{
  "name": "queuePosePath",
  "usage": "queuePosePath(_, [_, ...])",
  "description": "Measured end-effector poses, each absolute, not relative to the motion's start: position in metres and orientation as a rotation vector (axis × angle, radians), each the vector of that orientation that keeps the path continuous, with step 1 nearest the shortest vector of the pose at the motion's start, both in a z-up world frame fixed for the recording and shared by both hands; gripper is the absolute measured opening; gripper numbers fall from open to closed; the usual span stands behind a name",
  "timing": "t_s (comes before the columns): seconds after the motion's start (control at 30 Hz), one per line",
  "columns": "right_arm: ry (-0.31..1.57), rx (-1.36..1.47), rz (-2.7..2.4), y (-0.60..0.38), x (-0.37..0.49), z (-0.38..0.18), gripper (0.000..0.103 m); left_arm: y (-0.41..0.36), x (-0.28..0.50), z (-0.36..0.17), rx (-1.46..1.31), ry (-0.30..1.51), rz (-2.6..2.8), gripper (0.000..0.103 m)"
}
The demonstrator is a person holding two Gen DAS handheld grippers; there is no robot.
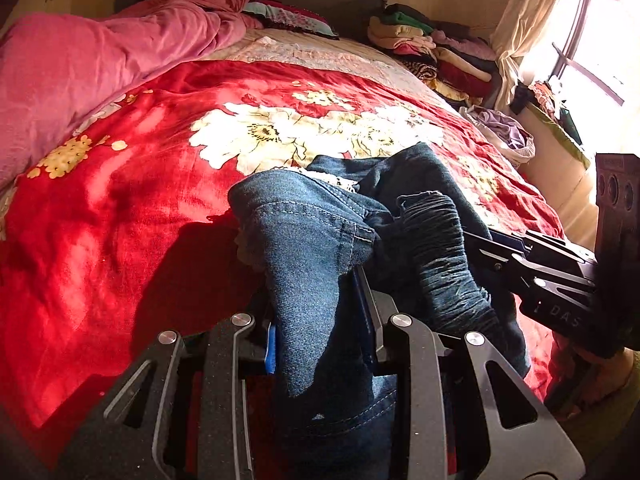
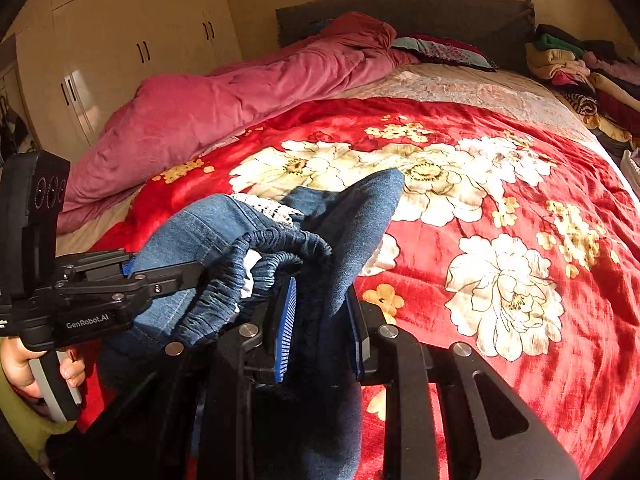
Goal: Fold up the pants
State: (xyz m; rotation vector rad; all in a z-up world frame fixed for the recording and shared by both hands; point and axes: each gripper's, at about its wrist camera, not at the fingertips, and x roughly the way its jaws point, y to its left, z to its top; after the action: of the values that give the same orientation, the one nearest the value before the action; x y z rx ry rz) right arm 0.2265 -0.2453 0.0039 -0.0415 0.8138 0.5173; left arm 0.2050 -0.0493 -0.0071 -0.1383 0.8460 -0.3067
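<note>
Denim is bunched between both my tools: my left gripper (image 1: 320, 320) pinches a flap of the pants (image 1: 304, 232), my right gripper (image 2: 320, 328) clamps the cloth by the elastic waistband (image 2: 256, 268), all lifted over the red floral blanket (image 1: 120, 208). Grips look shallow; I judge a tug could slip fabric free, or twisted legs could land crumpled.

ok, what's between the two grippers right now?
Bunched jeans: the elastic waistband spans from left gripper to right gripper, both clamped on denim. Clearest in the right wrist view.
</note>
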Motion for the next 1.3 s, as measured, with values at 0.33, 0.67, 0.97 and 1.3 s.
queuePosePath(0.33, [0.899,-0.071,0.413,-0.253,0.237,-0.024,0.039,-0.037,0.210,-0.027,-0.178,0.879,-0.298,0.039])
queuePosePath(0.67, [0.913,-0.056,0.383,-0.255,0.239,-0.025,0.046,-0.037,0.210,-0.028,-0.180,0.880,-0.298,0.040])
queuePosePath(0.97, [0.873,-0.075,0.371,-0.251,0.230,-0.013,0.058,-0.037,0.209,-0.026,-0.174,0.877,-0.294,0.047])
queuePosePath(1.3, [0.801,-0.036,0.380,-0.258,0.212,0.012,0.079,-0.036,0.192,-0.007,-0.170,0.845,-0.285,0.060])
